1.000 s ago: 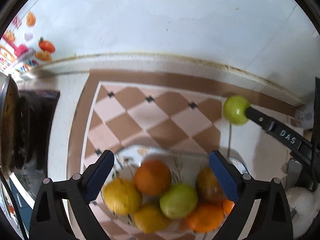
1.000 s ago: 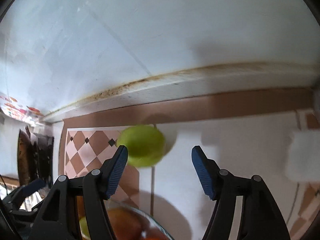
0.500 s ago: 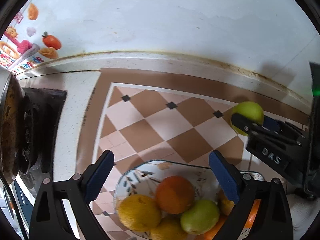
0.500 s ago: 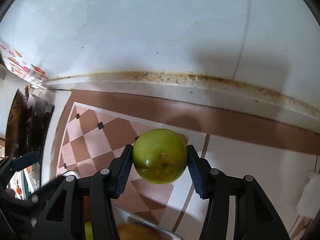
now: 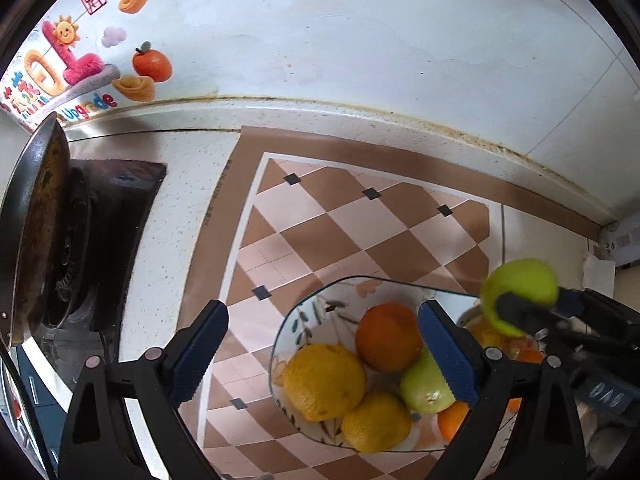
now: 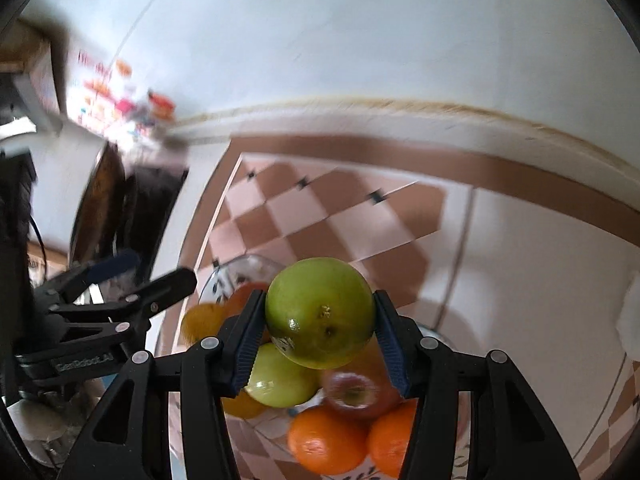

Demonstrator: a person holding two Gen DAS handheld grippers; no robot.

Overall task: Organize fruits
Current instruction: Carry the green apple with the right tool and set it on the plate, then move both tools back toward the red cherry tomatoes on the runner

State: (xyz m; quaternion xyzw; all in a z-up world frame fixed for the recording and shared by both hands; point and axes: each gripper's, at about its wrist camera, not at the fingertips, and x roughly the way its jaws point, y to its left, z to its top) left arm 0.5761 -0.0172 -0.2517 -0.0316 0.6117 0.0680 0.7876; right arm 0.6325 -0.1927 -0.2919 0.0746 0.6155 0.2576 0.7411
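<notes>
1. The right gripper (image 6: 320, 334), low in the centre of the right wrist view, pinches a round green apple (image 6: 320, 312) between its blue pads, holding it above the glass bowl with a leaf pattern (image 5: 320, 304)
2. The left gripper (image 5: 324, 354), at the bottom of the left wrist view, has its jaws spread wide and empty, hovering over the bowl's left rim
3. Progress, as a judgement: the bowl is already well filled, and the held apple looks like a late addition, not yet set down; no loose fruit shows on the brown and pink checkered counter (image 5: 320, 220)
4. Fruit counted in the bowl across both views: two yellow citrus fruits (image 5: 324, 380), at least three oranges (image 5: 388, 336), one green apple (image 5: 426, 388) and one red apple (image 6: 352, 390), though some may be hidden
5. A dark frying pan (image 5: 28, 232) sits on a stove at the left edge
</notes>
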